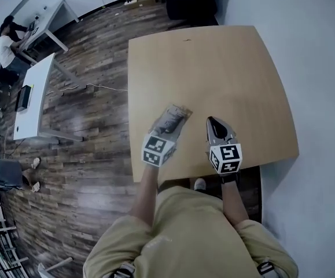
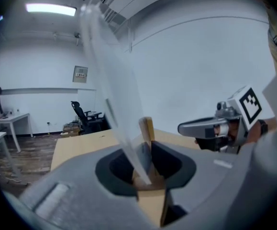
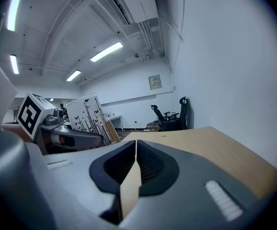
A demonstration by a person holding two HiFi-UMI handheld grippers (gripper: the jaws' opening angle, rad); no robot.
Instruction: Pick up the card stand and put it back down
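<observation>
The card stand [image 1: 173, 118] is a clear sheet over a printed card on a wooden base. My left gripper [image 1: 167, 133] is shut on it over the near part of the wooden table [image 1: 213, 68]. In the left gripper view the clear sheet [image 2: 110, 80] rises steeply from between the jaws, with the wooden base [image 2: 146, 128] beside it. The right gripper view shows the stand [image 3: 88, 116] leaning, held by the left gripper [image 3: 73, 139]. My right gripper [image 1: 214, 124] hovers just right of it, shut and holding nothing [image 3: 136, 150]. Whether the stand touches the table is unclear.
The table's left edge [image 1: 129, 109] drops to a dark plank floor. White desks [image 1: 33, 100] stand far left, with a seated person [image 1: 6, 45] at one. Office chairs [image 3: 169, 116] stand beyond the table's far end. A white wall [image 1: 317, 51] runs along the right.
</observation>
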